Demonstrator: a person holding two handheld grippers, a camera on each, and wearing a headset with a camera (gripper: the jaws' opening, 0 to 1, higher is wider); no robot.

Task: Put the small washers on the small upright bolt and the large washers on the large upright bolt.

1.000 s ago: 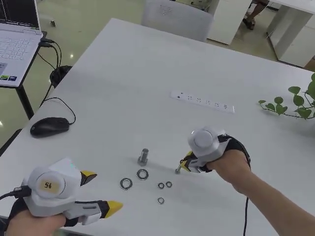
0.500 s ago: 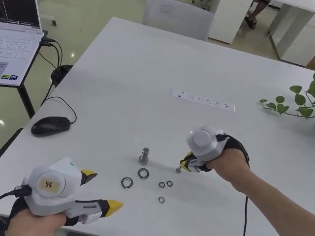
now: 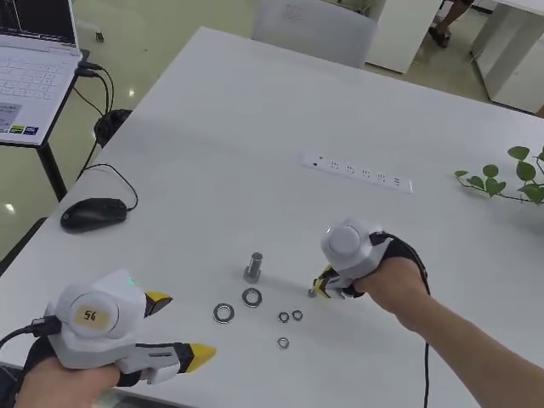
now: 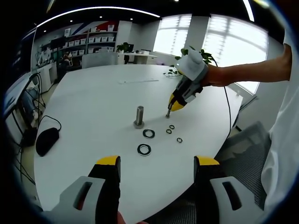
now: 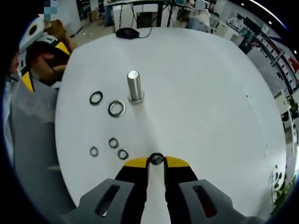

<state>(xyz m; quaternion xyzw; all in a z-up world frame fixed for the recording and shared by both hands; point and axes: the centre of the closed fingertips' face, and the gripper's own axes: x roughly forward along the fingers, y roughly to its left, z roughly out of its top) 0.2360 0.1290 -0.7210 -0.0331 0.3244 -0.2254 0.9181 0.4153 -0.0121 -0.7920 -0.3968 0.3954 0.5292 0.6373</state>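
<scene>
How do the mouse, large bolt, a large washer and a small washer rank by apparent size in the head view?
1. mouse
2. large bolt and large washer: too close to rank; the bolt is taller, the washer wider
3. small washer

My left gripper (image 3: pixel 178 328) has a rounded white shell carrying a round yellowish label (image 3: pixel 89 317) marked "56", with a small green light (image 3: pixel 130 280) on its upper edge. Its two dark fingers end in yellow tips, and in its own view they are grey, slotted bars capped in yellow. A black cable (image 3: pixel 21 333) leaves its rear. My right gripper (image 3: pixel 319 287) matches it: a white shell with a plain round cap (image 3: pixel 344 240) and black fingers with yellow tips. I wear a black glove (image 3: pixel 406 255) on that hand, and a thin black lead (image 3: pixel 426 374) hangs below the forearm. The left gripper view catches my white sleeve (image 4: pixel 285 154).
</scene>
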